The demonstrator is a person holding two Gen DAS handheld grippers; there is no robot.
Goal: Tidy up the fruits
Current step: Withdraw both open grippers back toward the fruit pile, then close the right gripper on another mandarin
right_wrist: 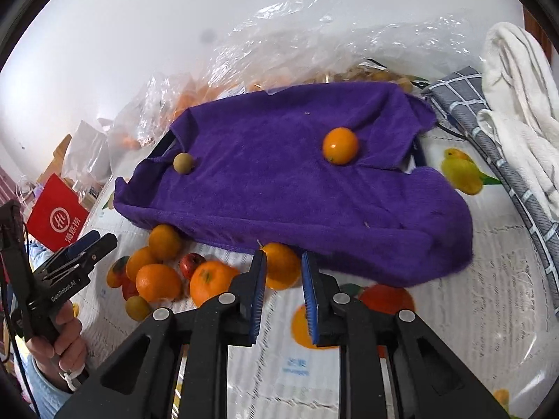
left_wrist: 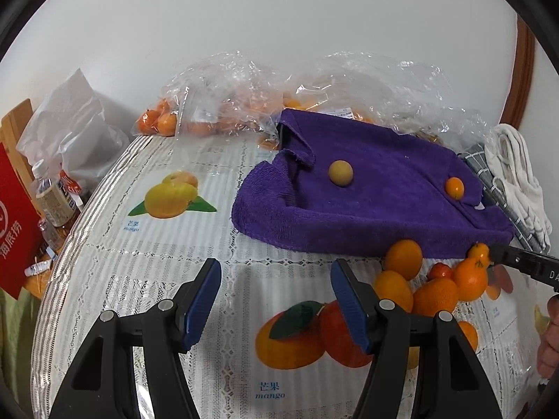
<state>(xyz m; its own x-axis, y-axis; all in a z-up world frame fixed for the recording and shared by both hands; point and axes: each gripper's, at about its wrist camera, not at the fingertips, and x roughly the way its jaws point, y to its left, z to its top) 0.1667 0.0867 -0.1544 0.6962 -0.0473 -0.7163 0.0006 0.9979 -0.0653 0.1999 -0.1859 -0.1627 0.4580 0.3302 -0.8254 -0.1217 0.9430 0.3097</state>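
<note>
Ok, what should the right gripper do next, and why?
Probably lift the orange a little and carry it onto the towel. The right gripper looks shut on it just at the towel's near edge. Another orange already sits on the towel, so that seems to be where sorted fruit goes, while the pile waits on the table.

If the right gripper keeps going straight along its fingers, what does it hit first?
Most likely the round orange fruit lying between its fingertips at the purple towel's front edge. The right gripper already reaches it; depth is hard to judge.
</note>
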